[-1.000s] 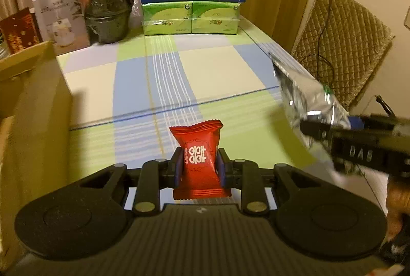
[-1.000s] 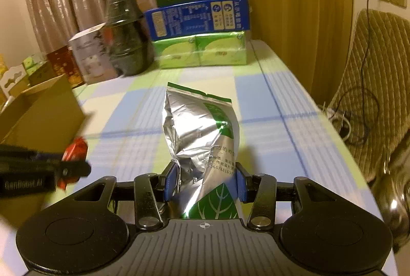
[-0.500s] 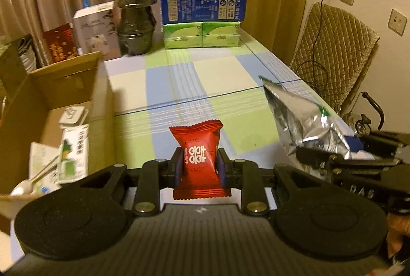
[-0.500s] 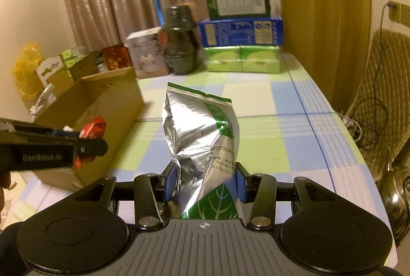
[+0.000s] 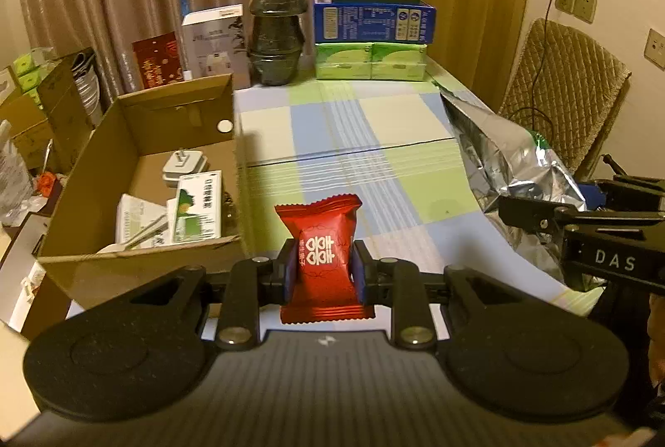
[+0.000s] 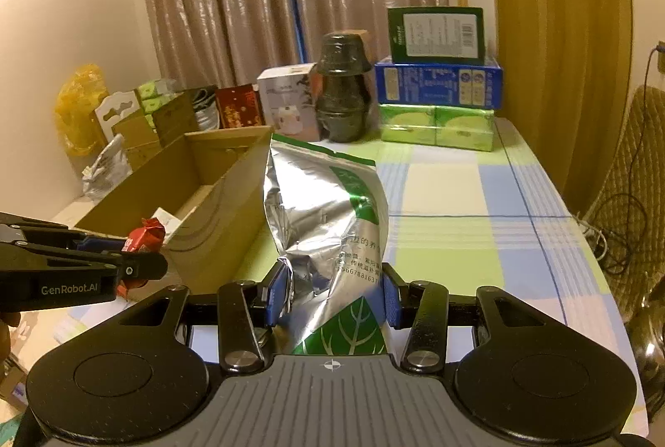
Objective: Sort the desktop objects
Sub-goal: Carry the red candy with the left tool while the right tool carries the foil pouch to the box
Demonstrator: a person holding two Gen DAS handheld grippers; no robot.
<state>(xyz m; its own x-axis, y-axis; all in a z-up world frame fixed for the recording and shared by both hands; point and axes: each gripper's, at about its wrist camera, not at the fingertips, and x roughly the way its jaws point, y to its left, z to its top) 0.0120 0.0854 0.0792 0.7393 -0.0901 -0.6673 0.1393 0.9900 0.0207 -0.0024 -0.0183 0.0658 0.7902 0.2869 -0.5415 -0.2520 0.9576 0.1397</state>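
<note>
We've got one item in each hand, both lifted clear of the bench (image 5: pixel 395 123). Left gripper (image 5: pixel 324 272): jaws pinching the one red candy packet (image 5: pixel 322 251) across its middle, packet upright just right of the cardboard box (image 5: pixel 137 114). Right gripper (image 6: pixel 334 295): jaws pinching the one silver foil pouch (image 6: pixel 324 206) near its bottom edge, the rest standing up ahead of the fingers.

Handling, as we judge it:
- Candy packet: light, slick film around a firm core. The mid-body grip looks right; the crimped ends would slip.
- Foil pouch: crinkly, soft-sided, looks part-filled. Held low, so the top may flop or swing. Foil is slippery; a grip on the flat seam would hold better than on the puffy body.

Count:
- 1 open cardboard box at the bench's left edge, several small things already inside: a white plug adapter (image 5: pixel 183 166), a green-and-white carton (image 5: pixel 199 206), some paper.
- Bench's far end: 1 dark wrapped pot stack (image 5: pixel 274 40), a pile of green, blue and dark green boxes (image 5: pixel 372 31), 1 white box (image 5: pixel 216 40), 1 red box (image 5: pixel 158 58).

Drop target is likely the box; the candy is nearest it.
</note>
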